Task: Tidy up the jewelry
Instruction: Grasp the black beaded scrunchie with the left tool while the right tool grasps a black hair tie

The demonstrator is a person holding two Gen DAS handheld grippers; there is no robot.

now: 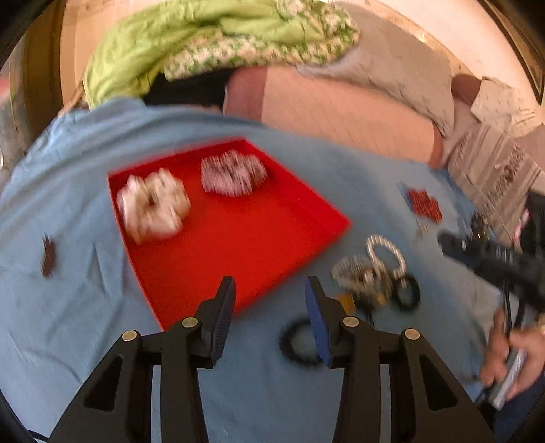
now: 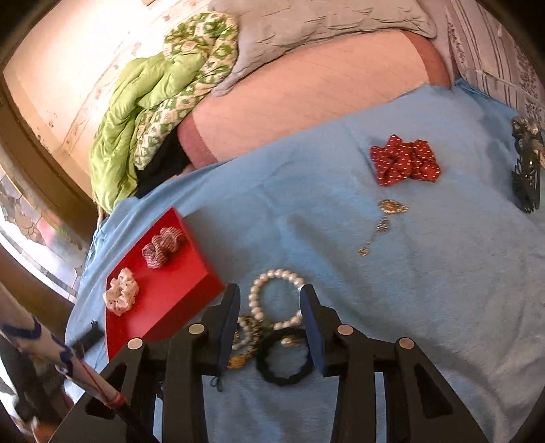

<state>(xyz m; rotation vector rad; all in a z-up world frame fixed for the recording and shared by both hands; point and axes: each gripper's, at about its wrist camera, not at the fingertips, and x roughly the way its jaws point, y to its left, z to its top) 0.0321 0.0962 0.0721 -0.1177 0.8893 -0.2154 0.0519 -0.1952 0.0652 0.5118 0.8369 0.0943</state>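
Observation:
A red tray (image 1: 238,238) lies on the blue cloth and holds a white scrunchie (image 1: 153,204) and a maroon striped scrunchie (image 1: 233,173). My left gripper (image 1: 269,289) hovers open over the tray's near corner with nothing between its fingers. In the right wrist view the tray (image 2: 177,300) sits at the left. My right gripper (image 2: 269,293) is open above a pearl bracelet (image 2: 272,296) and a black hair tie (image 2: 284,357), apart from both. A red dotted scrunchie (image 2: 405,160) and gold earrings (image 2: 391,206) lie farther back.
A black hair clip (image 2: 528,170) lies at the cloth's right edge, and a small dark clip (image 2: 90,335) left of the tray. A green quilt (image 2: 143,112) and grey pillow (image 2: 306,30) are heaped behind. A person's hand (image 1: 511,354) shows at the right.

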